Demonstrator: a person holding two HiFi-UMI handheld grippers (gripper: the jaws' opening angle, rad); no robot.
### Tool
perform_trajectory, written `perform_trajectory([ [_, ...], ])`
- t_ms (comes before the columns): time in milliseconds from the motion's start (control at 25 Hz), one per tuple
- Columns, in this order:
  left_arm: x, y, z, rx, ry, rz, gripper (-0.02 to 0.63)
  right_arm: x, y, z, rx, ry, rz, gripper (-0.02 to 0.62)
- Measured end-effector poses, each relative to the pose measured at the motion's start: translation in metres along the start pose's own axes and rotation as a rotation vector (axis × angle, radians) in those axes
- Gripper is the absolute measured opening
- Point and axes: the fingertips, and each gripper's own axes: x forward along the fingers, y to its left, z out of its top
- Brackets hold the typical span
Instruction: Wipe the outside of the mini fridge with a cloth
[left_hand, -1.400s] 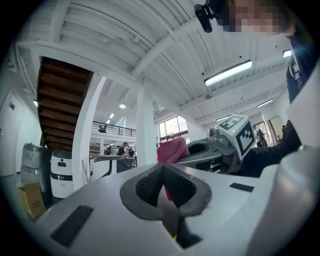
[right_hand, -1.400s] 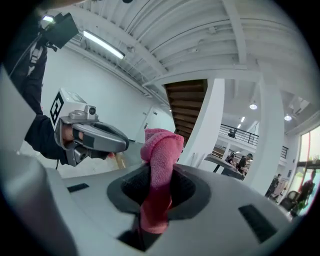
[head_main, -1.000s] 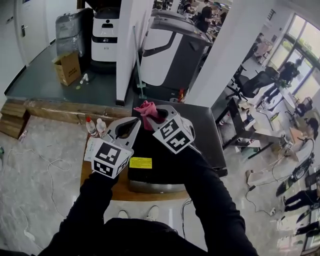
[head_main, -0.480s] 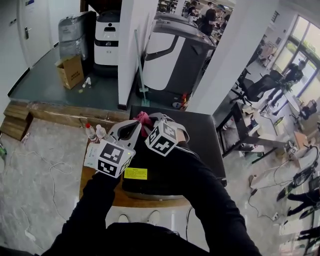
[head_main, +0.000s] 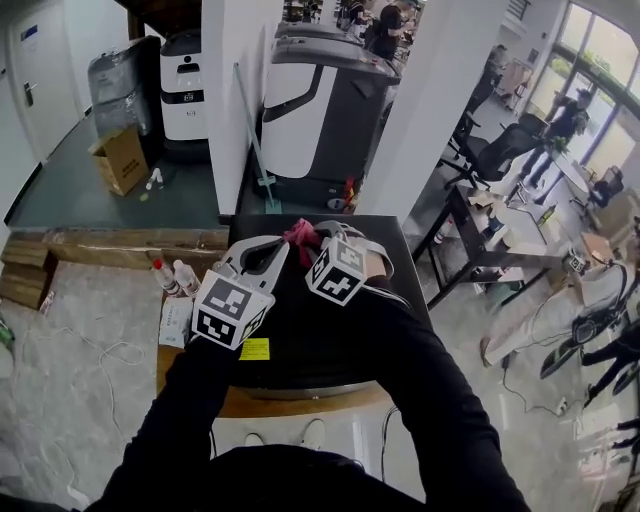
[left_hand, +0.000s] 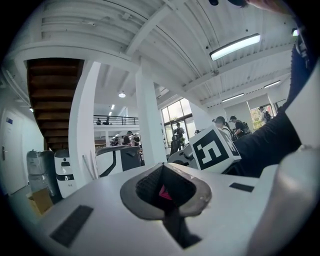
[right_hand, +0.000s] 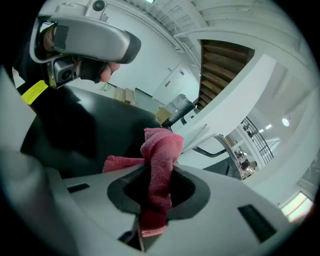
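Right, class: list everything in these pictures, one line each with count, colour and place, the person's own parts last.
mini fridge: one, black, centre, on table
table: one, brown wood, under fridge
label: one, yellow, fridge top, near edge
cloth: one, pink, over fridge's far edge
bottles: two, whitish, table, left of fridge
cardboard box: one, brown, floor, far left
machines: two, white and grey, beyond fridge
left hand-held gripper: one, white, shut, beside cloth
right hand-held gripper: one, white, shut on cloth
sleeves: two, black, bottom

black sleeves (head_main: 425, 385) are worn; the left gripper (head_main: 276, 250) and right gripper (head_main: 312, 238) are shelled in pale grey, each topped by a black-and-white marker cube (head_main: 231, 311).
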Motion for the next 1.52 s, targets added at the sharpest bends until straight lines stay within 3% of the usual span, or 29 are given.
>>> perform_trajectory([
  [240, 0.024, -0.022, 0.002, -0.018, 0.013, -0.051, 0.006, -0.022, -0.03, -0.074, 0.043, 0.092, -0.061, 0.083],
  [520, 0.037, -0.034, 0.003, -0.058, 0.007, -0.058, 0.006, -0.051, -0.058, -0.15, 0.043, 0.222, -0.121, 0.083],
  [760, 0.033, -0.033, 0.005, -0.062, 0.004, -0.048, 0.005, -0.066, -0.073, -0.182, 0.046, 0.298, -0.16, 0.083],
  [880, 0.022, -0.024, 0.012, -0.05, -0.008, -0.02, 0.006, -0.079, -0.069, -0.154, 0.047, 0.243, -0.182, 0.083],
  [1200, -0.041, 0.008, 0.021, -0.035, -0.048, 0.065, 0.006, -0.135, 0.013, 0.033, 0.02, -0.064, -0.144, 0.084],
  [1360, -0.072, 0.017, 0.014, -0.049, -0.055, 0.08, 0.005, -0.139, 0.067, 0.094, -0.007, -0.115, -0.091, 0.084],
  [1520, -0.105, 0.022, -0.003, -0.052, -0.035, 0.103, 0.005, -0.128, 0.115, 0.124, -0.031, -0.115, -0.048, 0.084],
])
